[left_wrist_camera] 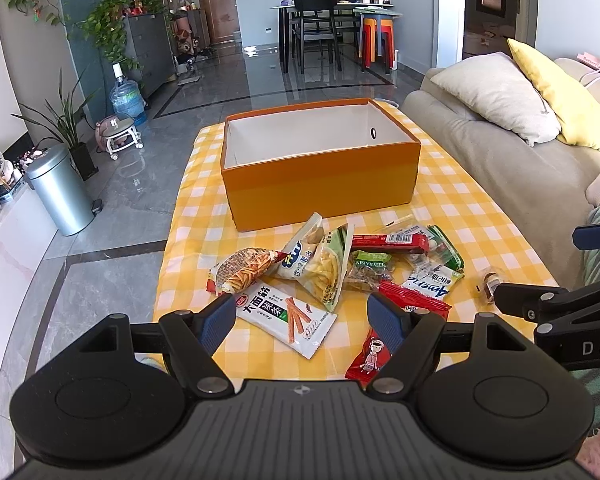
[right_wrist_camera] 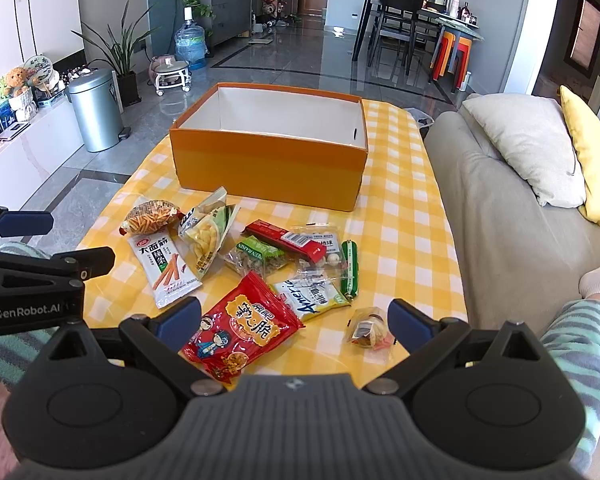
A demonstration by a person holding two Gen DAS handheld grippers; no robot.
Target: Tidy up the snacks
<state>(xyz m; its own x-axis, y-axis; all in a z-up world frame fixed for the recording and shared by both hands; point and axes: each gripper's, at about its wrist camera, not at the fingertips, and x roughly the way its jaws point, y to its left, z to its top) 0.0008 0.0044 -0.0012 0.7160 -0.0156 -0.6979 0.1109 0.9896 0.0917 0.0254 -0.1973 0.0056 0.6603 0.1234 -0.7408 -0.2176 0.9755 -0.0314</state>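
Snacks lie in a loose heap on the yellow checked cloth (right_wrist_camera: 400, 216), all on the near side of the orange box (right_wrist_camera: 268, 160), none inside it as far as its white interior shows, so sorting looks not yet begun.

The relation that matters: the red crisp packet (right_wrist_camera: 242, 328) sits directly ahead of the right gripper (right_wrist_camera: 296, 320), at twelve o'clock and just between its spread fingers, nearer the left one. Its long axis runs from about seven o'clock to one o'clock in the right wrist view, so it lies slanted across the closing line, not square to it. A small wrapped sweet (right_wrist_camera: 370, 330) lies at about two o'clock, just beside the right finger.

The left gripper (left_wrist_camera: 302, 318) is likewise spread wide and holds nothing. The white spicy-stick packet (left_wrist_camera: 290, 320) lies at its twelve o'clock between the fingers, long axis from ten o'clock to four o'clock. A corner of the red packet shows at about one o'clock, under the right finger.

Each hand is therefore nearest its own packet; the right is nearer the red one. Both grippers hover low over the near edge of the cloth, pointed forward at the box, which stands at twelve o'clock beyond the heap. A slight turn of the wrist would probably be needed to pinch the red packet across its short side.
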